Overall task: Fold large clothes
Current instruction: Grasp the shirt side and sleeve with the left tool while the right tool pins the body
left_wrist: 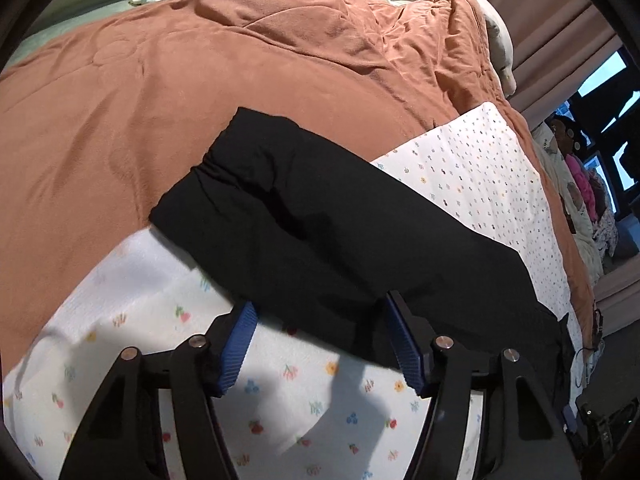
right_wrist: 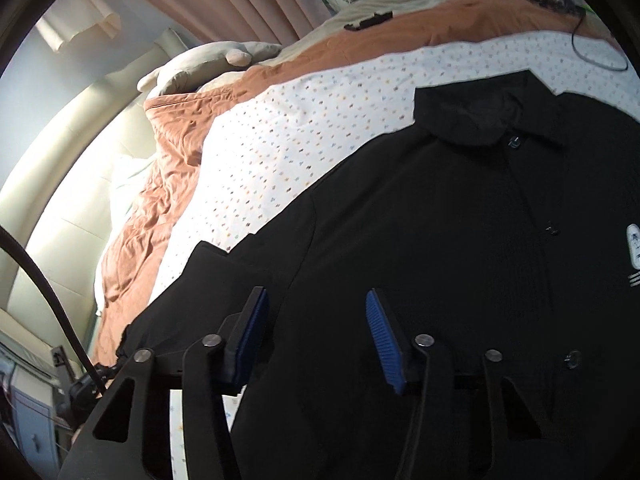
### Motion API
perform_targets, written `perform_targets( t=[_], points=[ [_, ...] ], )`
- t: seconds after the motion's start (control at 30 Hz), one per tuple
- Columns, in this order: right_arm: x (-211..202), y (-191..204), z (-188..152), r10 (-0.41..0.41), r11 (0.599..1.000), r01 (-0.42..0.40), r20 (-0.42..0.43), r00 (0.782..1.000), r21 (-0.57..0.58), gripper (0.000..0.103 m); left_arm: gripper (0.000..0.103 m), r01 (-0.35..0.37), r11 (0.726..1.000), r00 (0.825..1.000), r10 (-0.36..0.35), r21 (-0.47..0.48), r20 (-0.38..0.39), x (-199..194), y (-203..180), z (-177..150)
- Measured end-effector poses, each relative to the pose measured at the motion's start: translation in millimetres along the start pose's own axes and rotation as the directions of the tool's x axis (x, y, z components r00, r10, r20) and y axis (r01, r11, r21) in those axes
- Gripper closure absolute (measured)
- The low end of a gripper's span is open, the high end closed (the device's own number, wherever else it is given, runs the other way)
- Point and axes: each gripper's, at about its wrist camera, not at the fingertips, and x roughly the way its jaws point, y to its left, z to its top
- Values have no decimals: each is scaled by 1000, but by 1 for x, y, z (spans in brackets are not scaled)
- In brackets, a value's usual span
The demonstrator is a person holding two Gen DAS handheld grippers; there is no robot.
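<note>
Lying flat on a flower-printed white sheet (right_wrist: 304,128) over a rust-brown blanket (left_wrist: 168,92), a black buttoned shirt (right_wrist: 440,232) is seen. Its sleeve edge passes between the spread jaws of the left gripper (left_wrist: 320,320); the right gripper (right_wrist: 316,320) is likewise held open just above the smooth, collared front.

Shirt (right_wrist: 440,220) cut off at right edge; chest logo (right_wrist: 633,246) unreadable.
</note>
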Motion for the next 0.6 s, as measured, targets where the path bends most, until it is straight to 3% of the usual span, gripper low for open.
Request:
perform_targets(
  t=[0.07,0.13,0.43,0.6],
  points=[
    [9,0,3,26,1000,-26,-9,1000,7,59,74,-34,999,999,34,10,1,3,0,8],
    [19,-2,7,46,999,-45,-18,999,21,59,90,-36,999,999,36,28,4,1,-3,15],
    [79,-16,7,173,976,-158,-95,980,152,59,95,2,991,991,-21,135,135,-55,-38,43],
    [105,-26,7,157,977,-136,-128,979,164,59,96,50,977,981,-87,208,175,-90,-79,55]
  ],
)
